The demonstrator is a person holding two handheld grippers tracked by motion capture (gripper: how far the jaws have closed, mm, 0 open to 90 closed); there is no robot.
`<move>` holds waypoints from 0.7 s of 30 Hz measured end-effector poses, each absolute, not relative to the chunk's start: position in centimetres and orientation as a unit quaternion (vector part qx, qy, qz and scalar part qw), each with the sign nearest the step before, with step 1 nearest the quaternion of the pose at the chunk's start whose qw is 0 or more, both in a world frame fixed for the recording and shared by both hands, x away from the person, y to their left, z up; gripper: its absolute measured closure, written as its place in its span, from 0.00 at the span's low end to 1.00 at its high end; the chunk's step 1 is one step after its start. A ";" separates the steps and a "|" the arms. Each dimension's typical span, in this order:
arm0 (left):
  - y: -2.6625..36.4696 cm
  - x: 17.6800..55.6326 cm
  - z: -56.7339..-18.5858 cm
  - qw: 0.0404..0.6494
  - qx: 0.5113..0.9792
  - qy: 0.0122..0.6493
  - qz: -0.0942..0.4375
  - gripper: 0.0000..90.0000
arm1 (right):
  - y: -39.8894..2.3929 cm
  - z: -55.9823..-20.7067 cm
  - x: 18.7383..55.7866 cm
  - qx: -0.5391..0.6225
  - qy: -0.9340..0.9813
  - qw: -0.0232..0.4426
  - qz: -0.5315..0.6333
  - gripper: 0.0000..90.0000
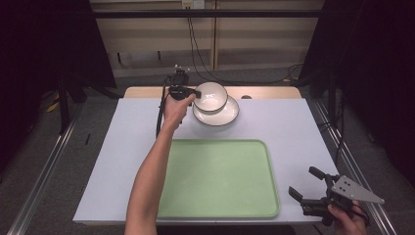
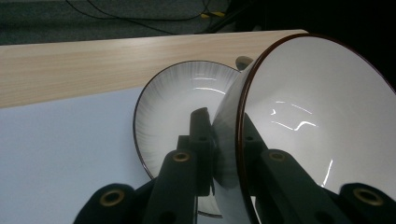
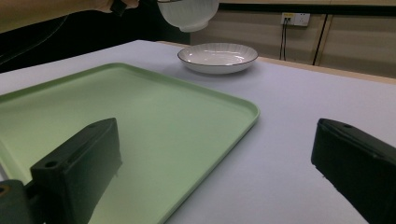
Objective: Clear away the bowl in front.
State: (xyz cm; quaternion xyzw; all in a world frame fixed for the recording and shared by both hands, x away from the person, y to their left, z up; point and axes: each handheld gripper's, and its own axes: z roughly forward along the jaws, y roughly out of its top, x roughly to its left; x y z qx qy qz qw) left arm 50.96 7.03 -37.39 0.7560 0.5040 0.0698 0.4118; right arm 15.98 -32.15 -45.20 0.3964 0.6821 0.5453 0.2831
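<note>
A green tray [image 1: 220, 196] lies on the white table [image 1: 293, 127], cables [image 1: 195, 49] behind

Surface [image 1: 122, 147]: pale blue-white sheet over a wooden top, a bare wood strip showing along the far edge. Tray [image 1: 218, 178]: green, rectangular, lying flat near the front edge, roughly centred. Plate [image 1: 230, 113]: white, dark-rimmed, resting near the far edge, well apart from the tray.

Bowl [image 2: 299, 121] cut off at 3 and 6 o'clock in left gripper view, hiding plate's [image 2: 177, 112] 3 o'clock half; top of bowl cropped at 12 in right gripper view.
</note>
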 end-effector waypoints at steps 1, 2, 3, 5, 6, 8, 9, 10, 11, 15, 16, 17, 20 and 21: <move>7.1 50.7 -37.2 0.417 0.755 0.501 0.067 0.91 | -32.1 -45.2 16.0 0.397 0.681 0.283 0.546 0.01; 7.1 50.7 -37.2 0.417 0.755 0.501 0.067 0.91 | -32.1 -45.2 16.0 0.397 0.681 0.283 0.546 0.01; 7.2 50.4 -37.1 0.414 0.760 0.497 0.065 0.91 | -32.1 -45.2 16.0 0.396 0.682 0.284 0.545 0.01; 7.0 50.2 -37.1 0.413 0.761 0.496 0.069 0.91 | -32.1 -45.2 16.0 0.397 0.682 0.281 0.545 0.01; 7.0 50.2 -37.1 0.413 0.761 0.496 0.069 0.91 | -32.1 -45.2 16.0 0.397 0.682 0.281 0.545 0.01; 6.8 49.9 -37.1 0.411 0.764 0.492 0.068 0.91 | -32.0 -45.2 16.0 0.398 0.680 0.281 0.547 0.01; 6.6 49.6 -36.9 0.409 0.770 0.484 0.068 0.91 | -32.0 -45.2 16.0 0.398 0.682 0.280 0.546 0.01; 6.6 49.6 -36.9 0.409 0.770 0.484 0.068 0.91 | -32.0 -45.2 16.0 0.398 0.682 0.280 0.546 0.01; 6.2 49.3 -36.8 0.411 0.770 0.483 0.067 0.91 | -32.1 -45.2 16.1 0.397 0.684 0.279 0.545 0.01; 5.7 48.8 -36.6 0.407 0.780 0.470 0.065 0.91 | -32.1 -45.3 16.1 0.399 0.682 0.281 0.545 0.01; 5.7 48.8 -36.6 0.407 0.780 0.470 0.065 0.91 | -32.1 -45.3 16.1 0.399 0.682 0.281 0.545 0.01; 5.3 48.6 -36.6 0.407 0.784 0.465 0.061 0.91 | -32.1 -45.2 16.1 0.396 0.684 0.279 0.546 0.01; 4.9 48.3 -36.5 0.408 0.787 0.459 0.059 0.91 | -32.1 -45.2 16.1 0.396 0.683 0.278 0.546 0.01; 4.6 47.9 -36.3 0.412 0.789 0.452 0.056 0.91 | -32.1 -45.3 16.1 0.395 0.684 0.279 0.546 0.01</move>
